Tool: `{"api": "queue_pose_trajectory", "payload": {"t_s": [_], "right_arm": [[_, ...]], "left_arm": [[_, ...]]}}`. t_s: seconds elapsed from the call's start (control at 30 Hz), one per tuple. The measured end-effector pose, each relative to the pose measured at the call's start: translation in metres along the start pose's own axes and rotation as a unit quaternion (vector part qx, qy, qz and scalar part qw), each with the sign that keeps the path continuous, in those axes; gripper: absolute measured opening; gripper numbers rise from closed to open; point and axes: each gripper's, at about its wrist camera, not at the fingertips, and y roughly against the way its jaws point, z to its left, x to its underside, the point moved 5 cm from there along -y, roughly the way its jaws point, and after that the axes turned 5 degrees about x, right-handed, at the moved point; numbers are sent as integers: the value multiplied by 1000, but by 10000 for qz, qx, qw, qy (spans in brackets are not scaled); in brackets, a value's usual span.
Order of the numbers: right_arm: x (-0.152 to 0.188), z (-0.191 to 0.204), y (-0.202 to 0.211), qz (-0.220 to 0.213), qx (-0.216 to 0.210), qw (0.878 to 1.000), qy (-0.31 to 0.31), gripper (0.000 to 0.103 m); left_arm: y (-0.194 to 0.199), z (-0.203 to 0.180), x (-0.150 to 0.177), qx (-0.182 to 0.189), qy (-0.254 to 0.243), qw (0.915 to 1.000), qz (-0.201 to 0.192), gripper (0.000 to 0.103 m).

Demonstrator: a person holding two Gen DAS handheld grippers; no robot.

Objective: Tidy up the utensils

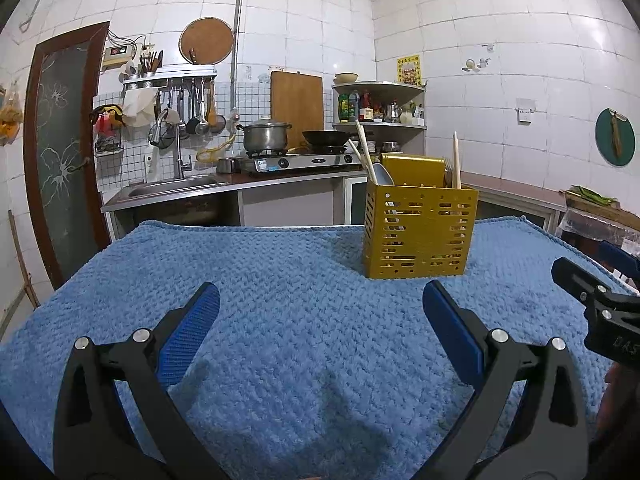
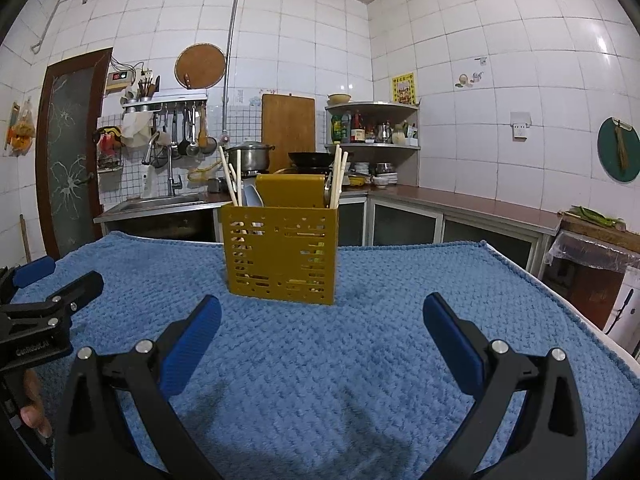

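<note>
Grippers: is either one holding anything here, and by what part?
Nothing is held. The left gripper and right gripper are both open and empty above the towel; the utensils stand in the yellow caddy.

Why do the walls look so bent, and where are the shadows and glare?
Left wrist view: the fisheye lens bows the tiled wall and darkens the corners; soft shadows fall on the blue towel under the open left gripper. Right wrist view: same bending, a bright glare spot on the right-hand tiles, and the yellow utensil holder looks sharp, not blurred.
</note>
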Motion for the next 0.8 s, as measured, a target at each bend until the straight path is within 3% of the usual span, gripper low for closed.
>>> {"api": "queue_pose_trajectory", "payload": {"t_s": [0.8], "right_arm": [[0,-3,0,12,289,9996,15,99]], "left_arm": [[4,-2,0,-15,30,10000,-50,98]]}}
